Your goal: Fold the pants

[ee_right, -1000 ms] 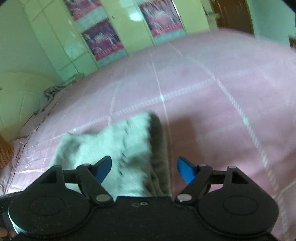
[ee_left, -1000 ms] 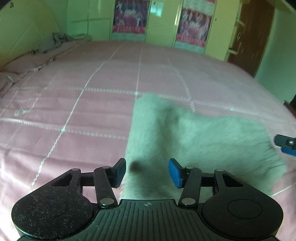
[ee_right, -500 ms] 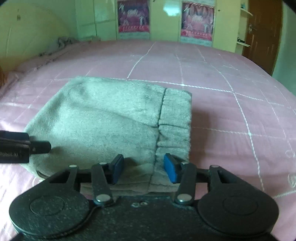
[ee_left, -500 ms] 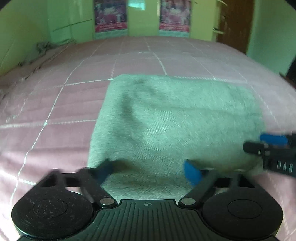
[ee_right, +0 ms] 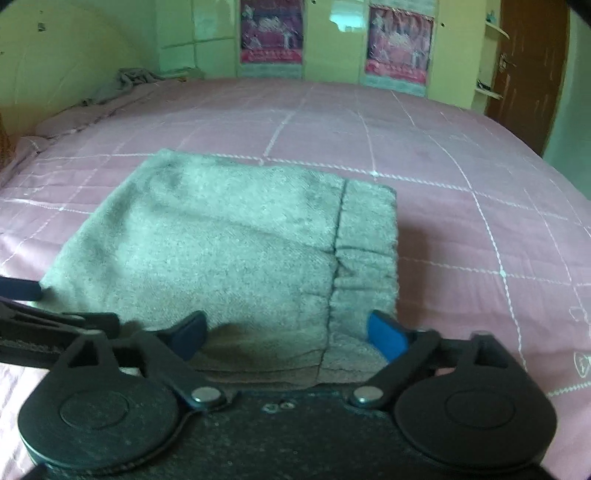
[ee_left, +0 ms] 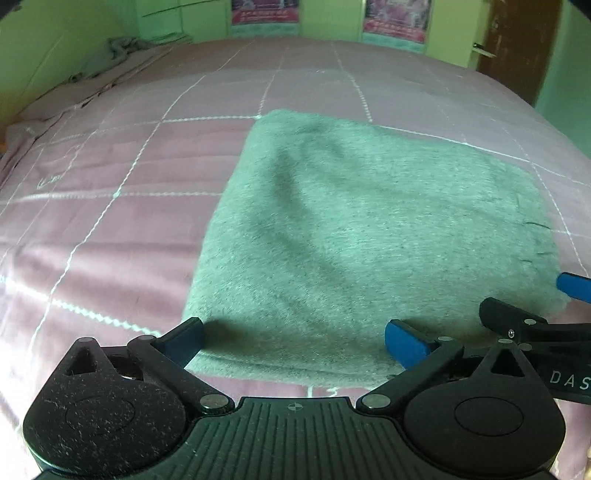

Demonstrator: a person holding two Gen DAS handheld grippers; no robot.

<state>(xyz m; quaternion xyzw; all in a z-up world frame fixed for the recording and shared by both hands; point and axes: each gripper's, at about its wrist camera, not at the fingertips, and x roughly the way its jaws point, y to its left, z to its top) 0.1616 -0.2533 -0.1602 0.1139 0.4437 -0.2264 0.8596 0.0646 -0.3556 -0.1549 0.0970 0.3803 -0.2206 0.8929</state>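
The grey-green pants [ee_left: 369, 229] lie folded into a flat rectangle on the pink quilted bed [ee_left: 110, 184]. My left gripper [ee_left: 293, 341] stands open over the near left corner of the fold, its blue pads apart from the cloth. In the right wrist view the pants [ee_right: 221, 243] show a stitched band [ee_right: 365, 236] along their right side. My right gripper [ee_right: 290, 332] is opening. The near right edge of the pants lies between its pads, which do not press on it. Each gripper's fingers [ee_left: 517, 321] [ee_right: 22, 290] show at the edge of the other's view.
The pink bed [ee_right: 480, 184] stretches far around the pants. A crumpled grey cloth [ee_right: 133, 77] lies at its far left corner. Behind stand a green wardrobe with posters [ee_right: 271, 33] and a brown door [ee_right: 524, 74] at the right.
The pants came down from the right gripper's hold and now lie flat. Both grippers' jaws have spread wide, the right one letting go of the near edge. Both tilted down toward the bed.
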